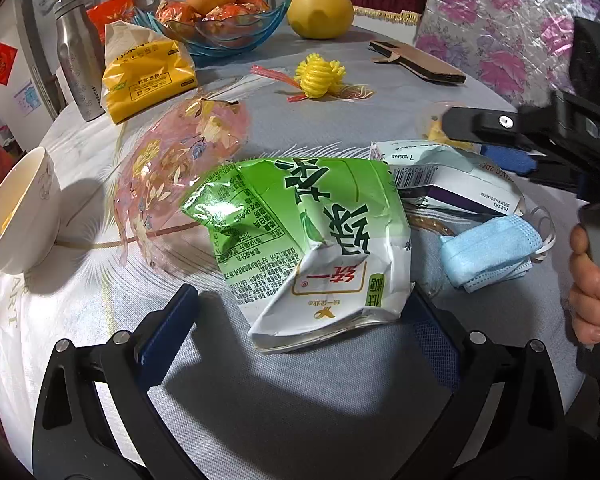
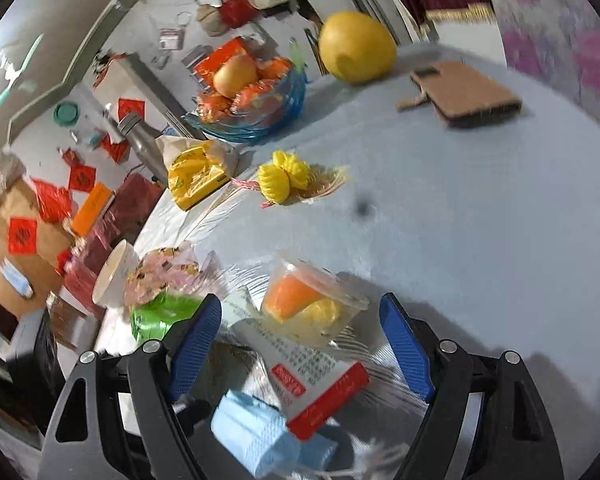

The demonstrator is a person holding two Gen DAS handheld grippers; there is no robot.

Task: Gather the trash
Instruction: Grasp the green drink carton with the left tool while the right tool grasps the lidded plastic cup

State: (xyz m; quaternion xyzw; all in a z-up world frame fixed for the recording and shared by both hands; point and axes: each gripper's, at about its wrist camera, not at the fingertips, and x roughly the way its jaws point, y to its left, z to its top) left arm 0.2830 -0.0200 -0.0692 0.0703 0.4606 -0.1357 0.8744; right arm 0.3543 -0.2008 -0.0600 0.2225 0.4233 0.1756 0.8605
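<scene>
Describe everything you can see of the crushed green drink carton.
The green drink carton is a crumpled, flattened paper carton, bright green and white with large Chinese lettering, a nutrition table and a glossy sheen. It lies on the grey tablecloth between the open fingers of the left gripper. Its left edge overlaps a pink floral wrapper; its right edge meets a medicine box.

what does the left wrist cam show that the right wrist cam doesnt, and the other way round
Only the left wrist view shows the right gripper and the hand holding it. Only the right wrist view shows the floor clutter with red paper squares and the clear cup of orange and yellow fruit unobstructed. Both share the green carton, blue mask, pomelo, fruit bowl and yellow ball.
</scene>
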